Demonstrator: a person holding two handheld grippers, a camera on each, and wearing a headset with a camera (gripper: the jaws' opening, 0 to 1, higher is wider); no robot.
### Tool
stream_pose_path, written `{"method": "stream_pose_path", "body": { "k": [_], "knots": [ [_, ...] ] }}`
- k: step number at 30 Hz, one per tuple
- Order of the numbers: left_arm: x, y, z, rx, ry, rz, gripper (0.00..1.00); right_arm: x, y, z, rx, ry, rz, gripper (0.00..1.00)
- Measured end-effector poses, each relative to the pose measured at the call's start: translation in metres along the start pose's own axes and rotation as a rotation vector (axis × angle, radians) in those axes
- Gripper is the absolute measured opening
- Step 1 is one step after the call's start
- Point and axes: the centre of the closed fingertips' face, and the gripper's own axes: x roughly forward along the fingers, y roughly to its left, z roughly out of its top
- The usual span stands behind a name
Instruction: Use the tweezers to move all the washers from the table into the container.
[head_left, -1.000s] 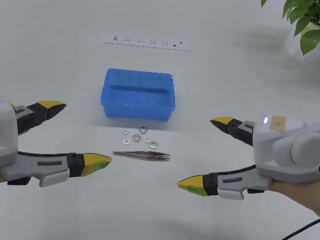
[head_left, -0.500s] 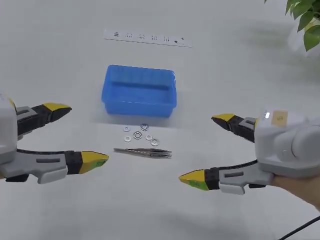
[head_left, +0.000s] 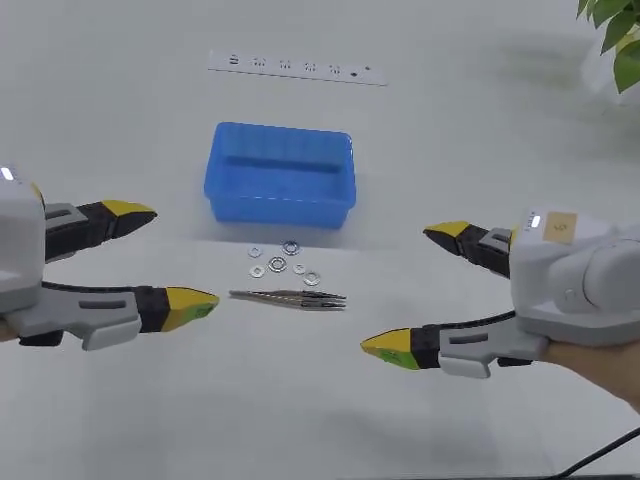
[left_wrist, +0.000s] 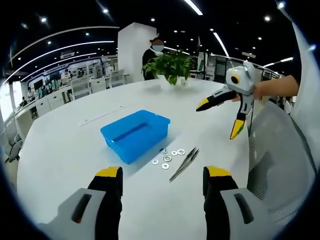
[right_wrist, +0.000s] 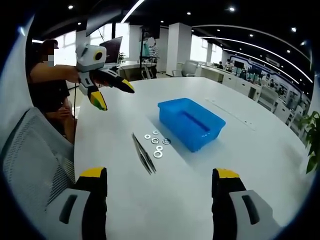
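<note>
Several small metal washers (head_left: 282, 264) lie on the white table just in front of the blue container (head_left: 281, 173). Steel tweezers (head_left: 288, 296) lie flat right below the washers. My left gripper (head_left: 168, 258) hovers open at the left, a hand's width from the tweezers. My right gripper (head_left: 412, 292) hovers open at the right, a little nearer to me. In the left gripper view the washers (left_wrist: 168, 156), tweezers (left_wrist: 184, 162) and container (left_wrist: 135, 133) lie ahead. The right gripper view has the tweezers (right_wrist: 143, 153), washers (right_wrist: 157, 145) and container (right_wrist: 190, 122).
A white power strip (head_left: 297, 69) lies beyond the container. A potted plant (head_left: 611, 35) stands at the far right corner. A mesh chair (right_wrist: 35, 160) sits by the table edge. A person (left_wrist: 154, 52) stands behind the plant in the left gripper view.
The head camera tilted, so the table contents shifted up in view. Both grippers stay open, hovering on either side of the tweezers.
</note>
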Motion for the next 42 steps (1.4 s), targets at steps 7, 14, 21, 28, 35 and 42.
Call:
{"method": "stream_pose_path", "body": {
  "k": [7, 14, 21, 28, 35, 42],
  "knots": [
    [0.007, -0.002, -0.005, 0.047, 0.028, -0.025, 0.67, 0.006, -0.002, 0.001, 0.013, 0.004, 0.019, 0.81],
    [0.016, -0.004, -0.015, 0.047, 0.06, -0.059, 0.64, 0.025, 0.009, 0.007, 0.043, 0.013, 0.078, 0.7],
    [0.031, -0.014, -0.027, 0.073, 0.117, -0.126, 0.6, 0.041, 0.021, 0.006, 0.038, 0.046, 0.141, 0.59],
    [0.052, -0.029, -0.033, 0.134, 0.142, -0.206, 0.56, 0.057, 0.029, 0.002, -0.015, 0.104, 0.202, 0.4],
    [0.064, -0.03, -0.05, 0.183, 0.234, -0.255, 0.48, 0.075, 0.035, -0.002, -0.07, 0.153, 0.251, 0.3],
    [0.073, -0.034, -0.056, 0.21, 0.28, -0.297, 0.4, 0.089, 0.039, -0.004, -0.125, 0.198, 0.299, 0.24]
  ]
}}
